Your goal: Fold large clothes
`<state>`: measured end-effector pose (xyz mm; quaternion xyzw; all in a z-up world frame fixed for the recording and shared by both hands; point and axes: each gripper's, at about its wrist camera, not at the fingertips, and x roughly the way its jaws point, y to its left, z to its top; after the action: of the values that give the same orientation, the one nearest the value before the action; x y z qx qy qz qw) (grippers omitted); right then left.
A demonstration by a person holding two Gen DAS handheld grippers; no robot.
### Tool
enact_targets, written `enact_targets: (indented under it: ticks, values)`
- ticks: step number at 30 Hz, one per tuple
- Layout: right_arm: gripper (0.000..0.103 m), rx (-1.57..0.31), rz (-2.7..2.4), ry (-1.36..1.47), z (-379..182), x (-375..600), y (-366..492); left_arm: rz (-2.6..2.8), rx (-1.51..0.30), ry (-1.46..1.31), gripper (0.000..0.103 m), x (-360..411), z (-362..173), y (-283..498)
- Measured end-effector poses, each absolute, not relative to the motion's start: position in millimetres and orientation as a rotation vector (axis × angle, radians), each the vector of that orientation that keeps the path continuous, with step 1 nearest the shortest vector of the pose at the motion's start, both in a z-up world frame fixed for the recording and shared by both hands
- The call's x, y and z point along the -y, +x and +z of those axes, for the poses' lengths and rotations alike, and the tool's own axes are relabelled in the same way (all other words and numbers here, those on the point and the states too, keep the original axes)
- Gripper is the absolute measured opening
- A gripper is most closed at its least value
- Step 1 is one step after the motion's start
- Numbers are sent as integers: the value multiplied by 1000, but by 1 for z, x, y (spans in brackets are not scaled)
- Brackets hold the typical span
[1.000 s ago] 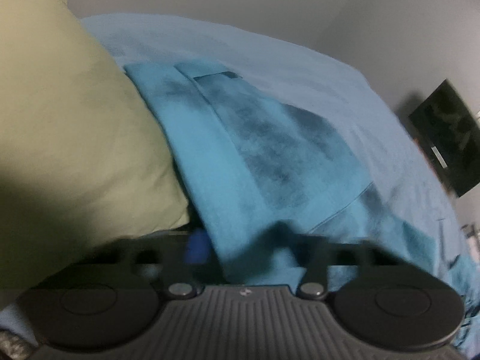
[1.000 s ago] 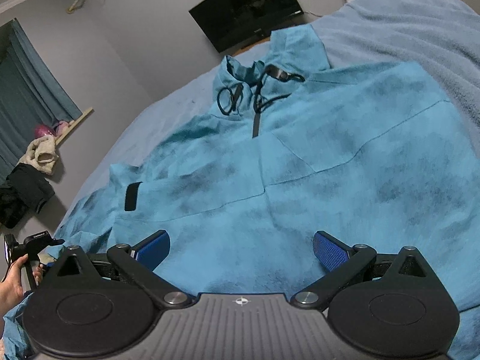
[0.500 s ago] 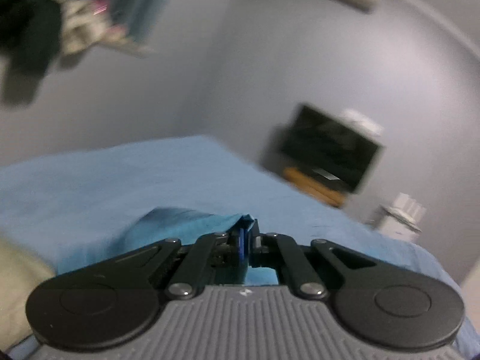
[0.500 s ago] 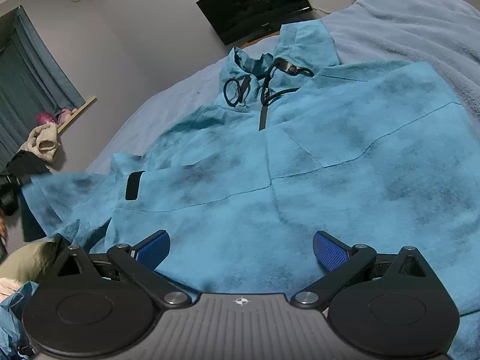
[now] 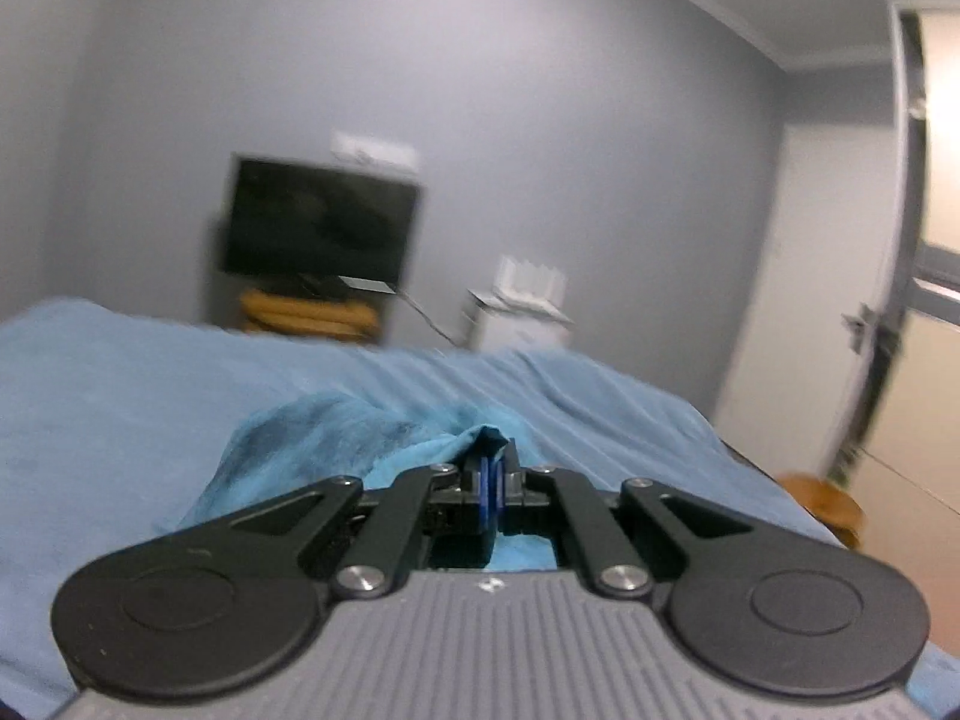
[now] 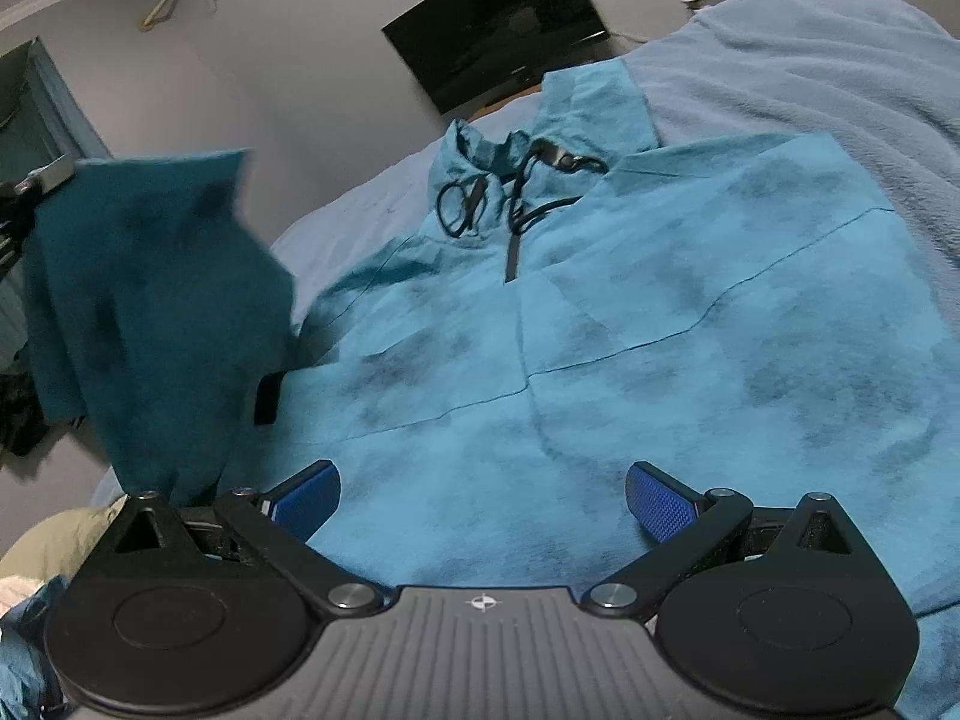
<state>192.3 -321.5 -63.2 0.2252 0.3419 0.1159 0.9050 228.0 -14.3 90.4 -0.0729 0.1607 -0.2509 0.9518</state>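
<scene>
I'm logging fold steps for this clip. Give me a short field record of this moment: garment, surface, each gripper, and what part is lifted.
garment: teal jacket, spread front-up, zipper collar toward the TV
surface: blue bedspread
left gripper: shut on a pinched edge of the teal jacket
right gripper: open, above the jacket's lower front, holding nothing
lifted part: sleeve raised off the bed at the picture's left
background: TV on the wall

You are working in a home bedroom: a bed [image 5: 120,396] under a blue blanket is filling the foreground, a dark television [image 5: 318,219] is facing it, a pillow [image 6: 54,546] lying alongside.
</scene>
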Motion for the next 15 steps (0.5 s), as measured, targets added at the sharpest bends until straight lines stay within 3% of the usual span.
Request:
enact_targets:
  ticks: [7,9,11,13,15]
  values:
    - [103,-681,89,555,-69,347,189,-557,-671,-77,3,104,-3,235]
    - [103,-680,51,591,-72,354,188,-581,-764,-73,19,102,-24,227]
    - [103,-677,40,606,-73,358,187,-605,-797,-67,45,86,-38,223]
    - [103,-676,51,596,-73,356,188,-623,-791,-67,63,68,-37,211]
    - [103,-680,74,565,-73,351,191,-595,-768,-64,74,47,-35,201]
